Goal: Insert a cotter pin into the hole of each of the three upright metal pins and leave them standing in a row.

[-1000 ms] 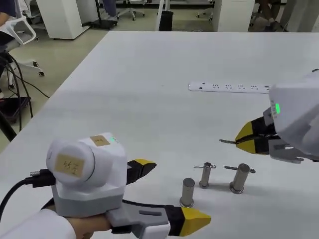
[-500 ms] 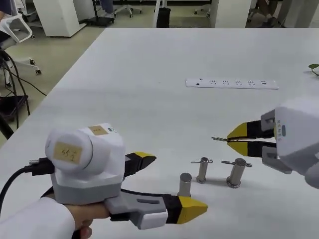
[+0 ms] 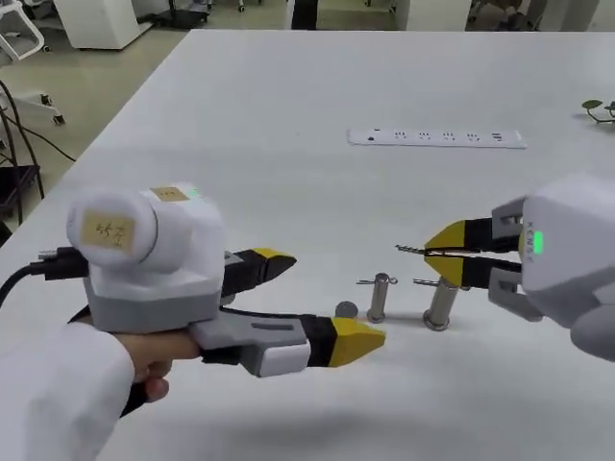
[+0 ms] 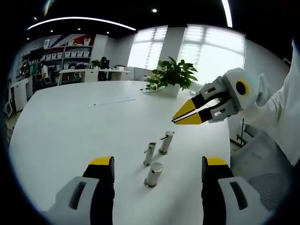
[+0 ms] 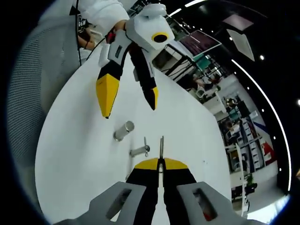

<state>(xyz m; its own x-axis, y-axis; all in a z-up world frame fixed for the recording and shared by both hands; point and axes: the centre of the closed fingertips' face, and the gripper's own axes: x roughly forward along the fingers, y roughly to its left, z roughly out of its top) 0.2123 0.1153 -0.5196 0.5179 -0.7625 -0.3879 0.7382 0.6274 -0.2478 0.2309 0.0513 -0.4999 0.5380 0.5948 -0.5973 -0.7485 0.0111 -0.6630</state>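
Observation:
Three upright metal pins stand in a row on the white table (image 3: 288, 125). The middle pin (image 3: 378, 296) and the right pin (image 3: 440, 303) each carry a cotter pin through the top. The plain pin (image 3: 346, 310) is partly hidden behind my left gripper (image 3: 317, 300), which is open, its lower jaw just in front of that pin. In the left gripper view the plain pin (image 4: 153, 174) stands nearest, between the jaws. My right gripper (image 3: 447, 252) is shut on a cotter pin (image 3: 413, 251) that points left, above the row. In the right gripper view the cotter pin (image 5: 161, 147) juts from the shut jaws.
A white power strip (image 3: 437, 138) lies farther back on the table. Green leaves (image 3: 601, 109) show at the right edge, and a potted plant (image 4: 171, 75) stands at the table's far end. Chairs and cables sit on the floor to the left.
The head camera has tilted. My right gripper has brought the cotter pin lower and nearer the row. My left gripper has moved up to the plain pin, hiding its base.

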